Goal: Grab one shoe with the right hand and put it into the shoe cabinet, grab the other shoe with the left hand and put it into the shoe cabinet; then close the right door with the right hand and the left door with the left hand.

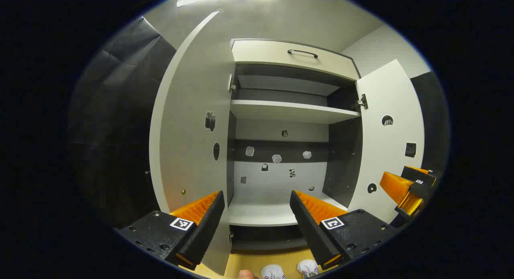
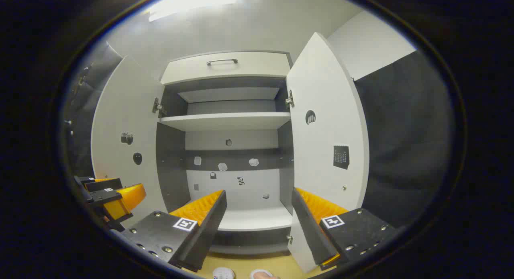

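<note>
1. Left gripper (image 1: 257,214), nearest the lens in the left gripper view: jaws spread wide, nothing between them, aimed at the open shoe cabinet (image 1: 293,110).
2. Right gripper (image 2: 259,214), in the right gripper view: jaws likewise wide and empty, facing the same cabinet (image 2: 225,120). It also appears at the right edge of the left gripper view (image 1: 407,188), beside the right door (image 1: 391,150); there its jaw state cannot be told.
3. Left door (image 1: 188,130) and right door both stand swung outward; the lower shelf (image 1: 261,214) is bare, so no shoe has been stowed yet.
4. White shoes (image 1: 274,271) (image 1: 308,267): two toe ends on the tan floor (image 1: 241,265) at the bottom rim of the left gripper view, directly below and behind the jaws, in front of the cabinet base. Their long axes cannot be judged, since just the tips are visible.
5. Right gripper view: one shoe tip (image 2: 223,273) at the bottom edge, also beneath the jaws, left of centre.
6. Judged relation: both grippers point over the shoes, so the first grasp calls for the right gripper to tilt downward towards the floor. Which hand is nearer cannot be told.
</note>
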Motion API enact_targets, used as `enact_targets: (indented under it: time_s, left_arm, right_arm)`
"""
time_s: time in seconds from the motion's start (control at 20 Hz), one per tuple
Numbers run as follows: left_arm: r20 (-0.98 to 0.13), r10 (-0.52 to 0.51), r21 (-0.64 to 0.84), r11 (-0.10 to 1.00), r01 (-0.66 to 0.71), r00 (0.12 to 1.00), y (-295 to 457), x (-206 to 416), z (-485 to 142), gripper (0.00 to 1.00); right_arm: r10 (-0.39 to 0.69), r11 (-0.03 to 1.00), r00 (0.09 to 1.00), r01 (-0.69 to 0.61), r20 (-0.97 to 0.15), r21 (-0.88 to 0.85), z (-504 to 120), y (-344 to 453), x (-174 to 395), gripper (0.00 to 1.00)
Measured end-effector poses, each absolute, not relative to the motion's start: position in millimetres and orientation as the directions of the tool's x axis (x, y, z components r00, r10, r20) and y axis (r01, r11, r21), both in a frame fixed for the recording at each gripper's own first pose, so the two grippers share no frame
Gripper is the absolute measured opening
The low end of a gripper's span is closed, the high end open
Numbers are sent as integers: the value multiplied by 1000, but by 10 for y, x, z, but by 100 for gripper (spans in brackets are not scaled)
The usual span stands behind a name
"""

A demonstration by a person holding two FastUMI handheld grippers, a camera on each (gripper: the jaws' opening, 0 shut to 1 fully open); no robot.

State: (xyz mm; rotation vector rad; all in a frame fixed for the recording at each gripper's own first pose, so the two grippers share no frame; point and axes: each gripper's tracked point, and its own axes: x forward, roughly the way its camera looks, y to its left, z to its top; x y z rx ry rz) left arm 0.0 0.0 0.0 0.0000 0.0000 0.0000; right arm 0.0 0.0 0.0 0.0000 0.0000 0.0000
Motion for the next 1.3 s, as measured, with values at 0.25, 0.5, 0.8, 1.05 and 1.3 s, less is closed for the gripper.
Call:
enact_targets:
  time_s: [0.25,0.5,0.8,1.05,1.3]
  left_arm:
    - [-1,2,10,1000,-2,1000,14,7,-6,99]
    - [14,3,-2,1000,-3,1000,56,-22,36,99]
    - [16,3,1,1000,-3,1000,86,-49,32,99]
    - [24,5,2,1000,-5,1000,114,-87,68,99]
    - [32,25,8,1000,-25,999,218,-164,81,99]
  right_arm:
    - [-3,1000,1000,3,-11,3,-29,-1,24,94]
    - [-1,1000,1000,1,-22,6,-58,20,33,93]
    - [-11,1000,1000,11,-26,6,-76,19,14,94]
    - [-12,1000,998,12,-69,0,-250,34,13,96]
    - [7,1000,971,-14,-238,-27,-1005,106,37,94]
